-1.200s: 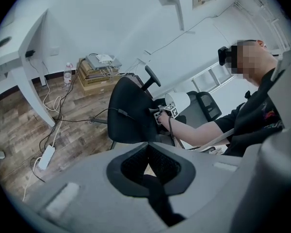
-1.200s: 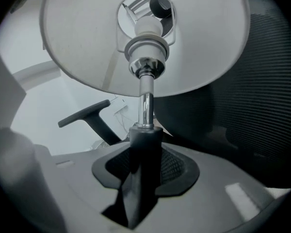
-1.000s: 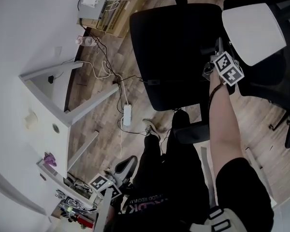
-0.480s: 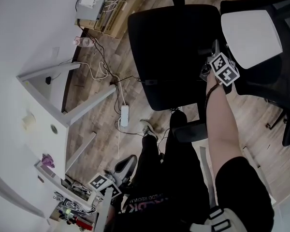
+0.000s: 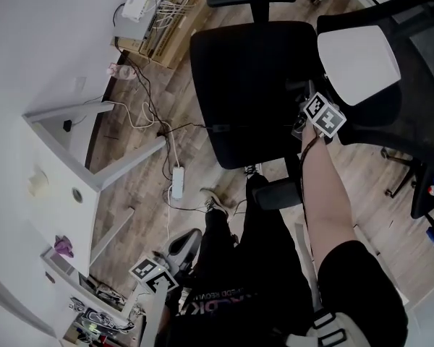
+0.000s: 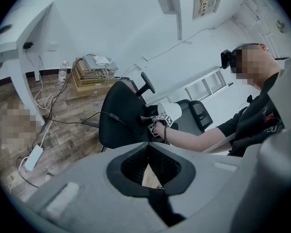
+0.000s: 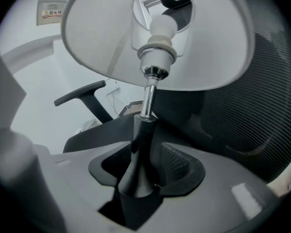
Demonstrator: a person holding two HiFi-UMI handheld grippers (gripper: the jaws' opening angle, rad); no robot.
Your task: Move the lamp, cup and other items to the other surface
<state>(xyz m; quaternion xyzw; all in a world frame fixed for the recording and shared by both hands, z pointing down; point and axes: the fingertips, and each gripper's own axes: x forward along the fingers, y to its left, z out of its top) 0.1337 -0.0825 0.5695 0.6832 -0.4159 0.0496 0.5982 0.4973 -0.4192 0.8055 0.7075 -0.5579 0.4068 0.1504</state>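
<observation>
- The right gripper is at the end of an outstretched arm, between two chairs.
- Its jaws are opening. The lamp's dark stem stands between them, and a gap shows between the stem and the right-hand pad.
- The lamp reaches up from those jaws: a chrome rod, a bulb socket, then the white shade overhead.
- In the head view the shade shows in front of the mesh chair, just right of the black chair. No view shows whether the lamp's foot rests on anything.
- The left gripper is low at the person's left side, near the legs. Its jaws are together with nothing between them.
- Its view looks across the room at the black chair, the lamp and the right forearm.
- A white desk stands at the left, well apart from the lamp.
- Cables and a power strip lie on the wood floor between desk and chair.
</observation>
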